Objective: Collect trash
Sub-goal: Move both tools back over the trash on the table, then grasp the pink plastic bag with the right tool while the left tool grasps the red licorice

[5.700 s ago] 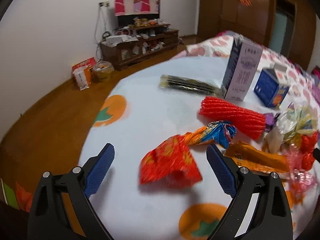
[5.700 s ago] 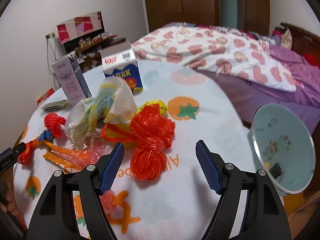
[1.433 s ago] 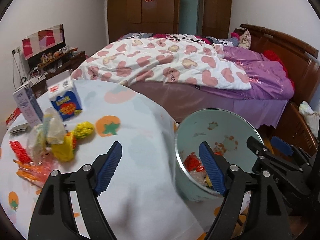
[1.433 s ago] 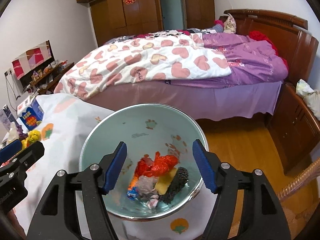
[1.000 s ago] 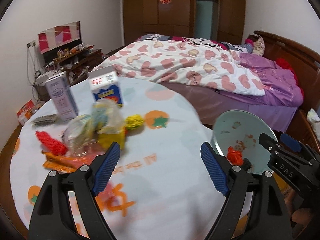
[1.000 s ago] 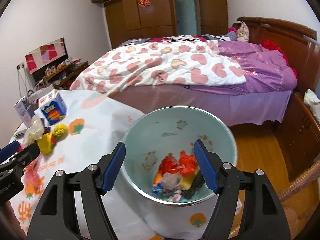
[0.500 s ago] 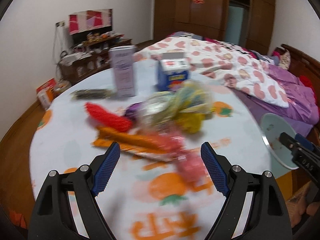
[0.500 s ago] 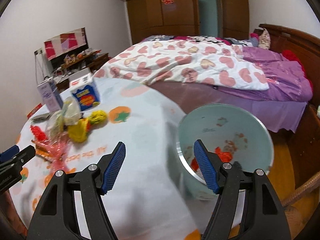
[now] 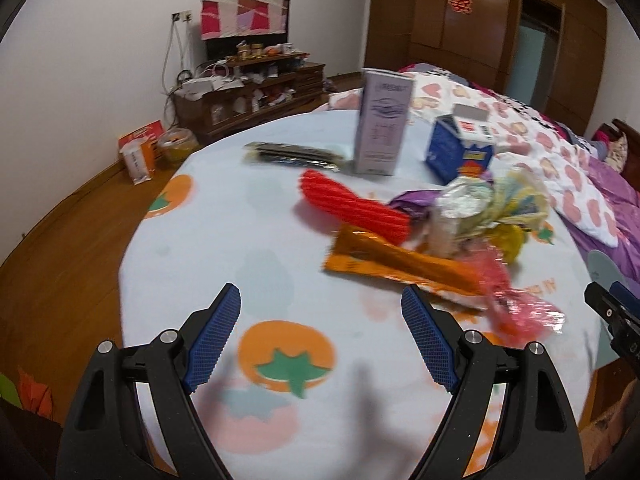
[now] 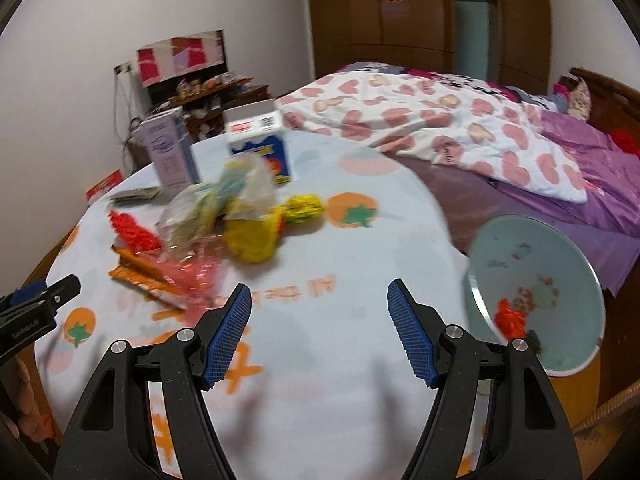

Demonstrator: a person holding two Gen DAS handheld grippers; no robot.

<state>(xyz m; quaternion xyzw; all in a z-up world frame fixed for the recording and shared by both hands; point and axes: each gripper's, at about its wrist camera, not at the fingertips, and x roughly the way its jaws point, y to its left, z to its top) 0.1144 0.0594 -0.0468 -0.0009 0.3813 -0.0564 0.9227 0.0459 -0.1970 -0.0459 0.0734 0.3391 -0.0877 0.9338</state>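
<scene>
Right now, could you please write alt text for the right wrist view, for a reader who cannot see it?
The open right tool hangs over a round table with a fruit-print cloth. A heap of wrappers and two cartons lie at the far left. A pale bin holding red trash stands at the right, before a bed.

Premises are a lived-in bedroom of a private home. Ahead and to the right of the right-hand jaws stands a bed (image 10: 460, 128) with a heart-print quilt (image 10: 420, 120) over purple bedding and a dark wooden frame, backed by a full-height brown wardrobe (image 10: 420, 16) bearing a red paper ornament. Beyond the left-hand jaws, a round table (image 9: 248, 248) under a fruit-print cloth sits on wooden flooring (image 9: 60, 248), with a cluttered low cabinet (image 9: 248, 92) against the white wall (cables hang above it).
</scene>
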